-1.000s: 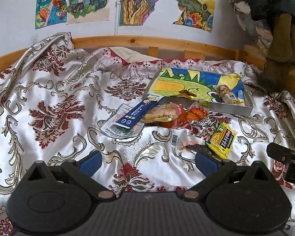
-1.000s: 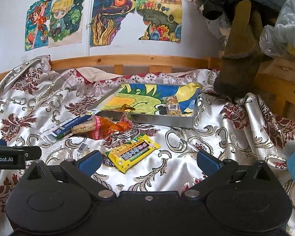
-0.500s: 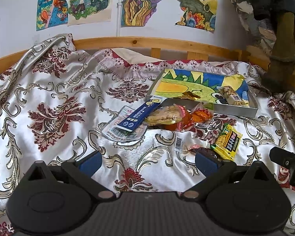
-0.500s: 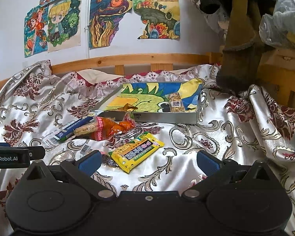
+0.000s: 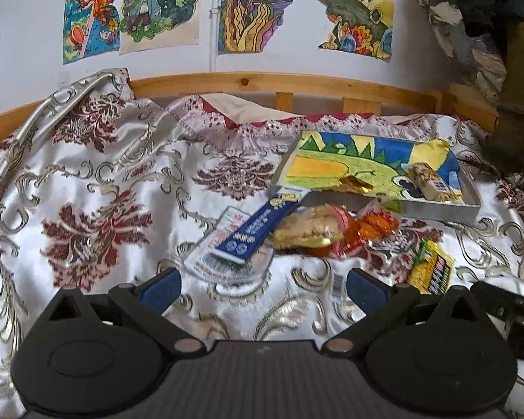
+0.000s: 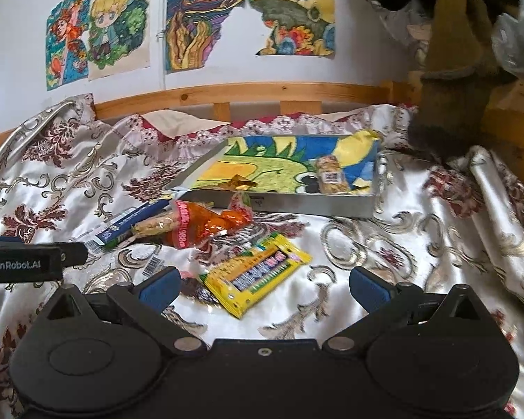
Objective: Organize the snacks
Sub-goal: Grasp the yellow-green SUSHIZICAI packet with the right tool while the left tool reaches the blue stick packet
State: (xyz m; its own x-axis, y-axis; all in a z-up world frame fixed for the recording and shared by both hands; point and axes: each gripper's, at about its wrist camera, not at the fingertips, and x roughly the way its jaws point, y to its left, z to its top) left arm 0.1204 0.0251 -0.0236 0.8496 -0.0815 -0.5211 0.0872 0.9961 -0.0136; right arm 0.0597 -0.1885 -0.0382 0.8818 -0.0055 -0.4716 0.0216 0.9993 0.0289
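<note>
A shallow metal tray (image 6: 297, 206) with a colourful drawing lies on the bed, holding a wrapped snack bar (image 6: 330, 174) and a gold candy (image 6: 239, 183). In front of it lie a blue stick packet (image 5: 258, 227), an orange snack bag (image 6: 206, 223) and a yellow packet (image 6: 258, 276). My left gripper (image 5: 262, 288) is open and empty, just short of the blue packet. My right gripper (image 6: 263, 288) is open and empty, with the yellow packet lying between its fingertips. The tray also shows in the left wrist view (image 5: 440, 209).
A satin floral bedspread (image 5: 87, 192) covers the bed. A wooden rail (image 5: 262, 82) runs along the back under wall drawings. Clothes and bags (image 6: 454, 52) hang at the right. The left gripper's body (image 6: 24, 262) shows at the right wrist view's left edge.
Both grippers have moved forward toward the snacks. The yellow packet now lies between the right fingertips. Both stay open.
</note>
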